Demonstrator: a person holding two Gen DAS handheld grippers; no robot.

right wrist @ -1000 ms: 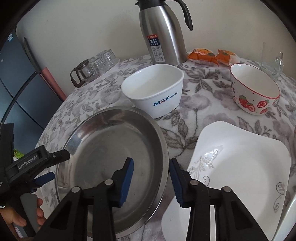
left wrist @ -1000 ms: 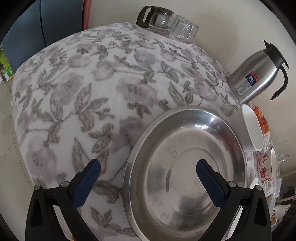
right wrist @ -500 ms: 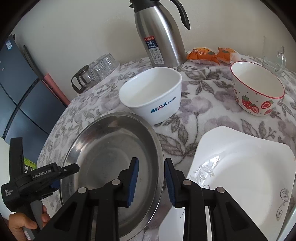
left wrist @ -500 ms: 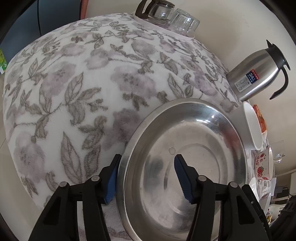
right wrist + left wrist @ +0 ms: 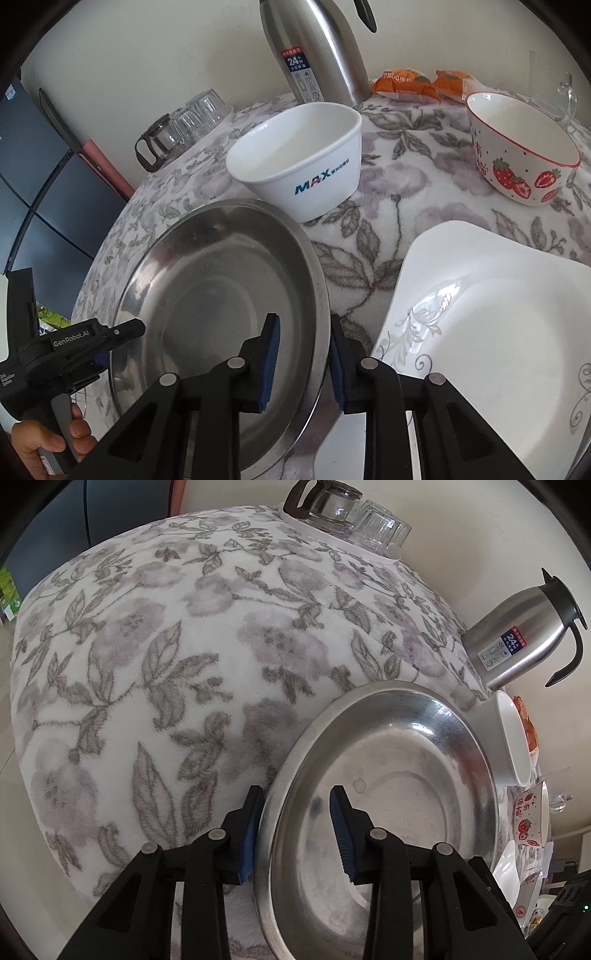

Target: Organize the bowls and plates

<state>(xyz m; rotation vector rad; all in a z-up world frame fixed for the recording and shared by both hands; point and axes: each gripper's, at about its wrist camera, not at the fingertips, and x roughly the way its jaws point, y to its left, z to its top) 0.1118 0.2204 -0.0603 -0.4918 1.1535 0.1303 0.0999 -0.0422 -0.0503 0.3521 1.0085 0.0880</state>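
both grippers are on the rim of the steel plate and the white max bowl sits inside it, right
Not quite. Both grippers, left and right, straddle the steel plate's rim, but the white bowl sits on the tablecloth just behind the plate, not inside it. The right wrist view shows this.

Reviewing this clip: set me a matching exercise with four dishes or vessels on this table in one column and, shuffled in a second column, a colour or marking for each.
Things:
1. metal plate
2. square plate
3. left bowl
4. right bowl

Descriptions:
A. strawberry print, red rim
B. white with blue MAX lettering
C. bare shiny steel, rim between both grippers' fingers
D. white with grey scroll pattern

Pairs: 1-C, 2-D, 3-B, 4-A
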